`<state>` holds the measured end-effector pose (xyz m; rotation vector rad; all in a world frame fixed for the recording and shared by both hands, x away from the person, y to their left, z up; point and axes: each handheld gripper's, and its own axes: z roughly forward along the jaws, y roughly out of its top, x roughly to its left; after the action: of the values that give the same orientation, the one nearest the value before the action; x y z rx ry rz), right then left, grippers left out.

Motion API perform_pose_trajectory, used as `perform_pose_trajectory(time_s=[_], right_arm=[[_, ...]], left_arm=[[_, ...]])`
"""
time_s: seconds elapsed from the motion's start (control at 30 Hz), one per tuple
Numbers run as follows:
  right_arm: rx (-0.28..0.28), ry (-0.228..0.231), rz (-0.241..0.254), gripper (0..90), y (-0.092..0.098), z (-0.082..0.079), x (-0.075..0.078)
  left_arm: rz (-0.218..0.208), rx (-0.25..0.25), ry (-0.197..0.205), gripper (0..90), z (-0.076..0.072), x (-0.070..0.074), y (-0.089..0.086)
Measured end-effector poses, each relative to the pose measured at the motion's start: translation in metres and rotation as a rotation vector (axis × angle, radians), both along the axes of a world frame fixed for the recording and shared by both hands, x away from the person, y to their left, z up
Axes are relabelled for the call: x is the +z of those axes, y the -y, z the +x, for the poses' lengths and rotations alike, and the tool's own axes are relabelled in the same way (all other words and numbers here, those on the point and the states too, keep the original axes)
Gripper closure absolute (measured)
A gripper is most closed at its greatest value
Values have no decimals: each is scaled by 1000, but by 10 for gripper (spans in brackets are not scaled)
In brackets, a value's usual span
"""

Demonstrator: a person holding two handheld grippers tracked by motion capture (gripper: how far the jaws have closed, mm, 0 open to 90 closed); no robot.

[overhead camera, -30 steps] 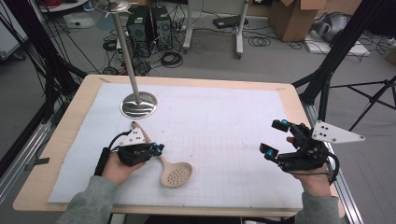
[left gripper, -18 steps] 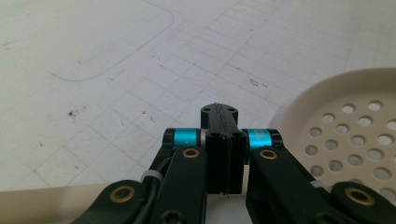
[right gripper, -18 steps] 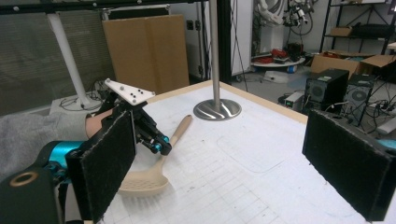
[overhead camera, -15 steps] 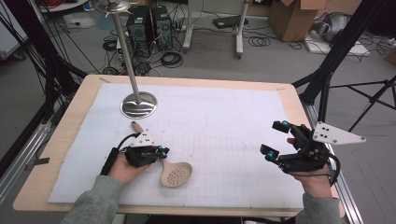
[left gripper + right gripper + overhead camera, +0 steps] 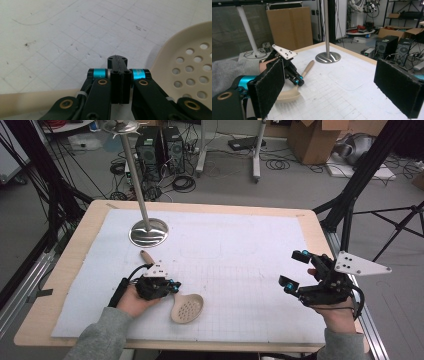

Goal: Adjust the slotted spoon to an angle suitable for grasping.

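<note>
1. The slotted spoon (image 5: 186, 307) lies near the table's (image 5: 310, 217) near-left edge, bowl nearest, handle running away to the far left.
2. The left gripper (image 5: 172, 286) sits over the handle, jaws fully together; whether they pinch it cannot be told.
3. The right gripper (image 5: 295, 270) hovers near right, jaws wide apart, holding nothing.
4. The metal stand (image 5: 148, 231) is far left.

Slotted spoon (image 5: 192, 70) bowl cut off at right edge.
</note>
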<state>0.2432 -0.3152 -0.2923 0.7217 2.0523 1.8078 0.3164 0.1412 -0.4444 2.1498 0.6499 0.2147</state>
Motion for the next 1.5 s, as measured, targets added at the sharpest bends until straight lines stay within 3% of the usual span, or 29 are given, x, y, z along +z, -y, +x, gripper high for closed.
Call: perform_pose_trajectory(time_s=[0.23, 0.4, 0.73, 0.87, 0.97, 1.07, 1.23, 1.5], right_arm=[[9, -8, -5, 89, -3, 2, 0], [18, -1, -1, 89, -5, 5, 0], [47, -1, 0, 89, -16, 16, 0], [63, -1, -4, 89, -22, 20, 0], [70, 0, 0, 89, -25, 23, 0], [83, -8, 1, 89, -29, 26, 0], [93, -12, 1, 89, -33, 29, -2], [92, -18, 0, 89, -34, 27, -2]], left_arm=[[-31, -2, 16, 900, -8, -3, -7], [-54, -6, -6, 900, -13, -4, -15], [-48, -46, -26, 900, -25, -2, -34], [-27, -77, -10, 900, -31, -1, -43], [-36, -84, -10, 900, -35, -1, -49], [-67, -69, -8, 900, -34, 1, -54], [-116, -3, 21, 900, -31, 8, -75], [-119, 94, 20, 899, -23, 3, -110]])
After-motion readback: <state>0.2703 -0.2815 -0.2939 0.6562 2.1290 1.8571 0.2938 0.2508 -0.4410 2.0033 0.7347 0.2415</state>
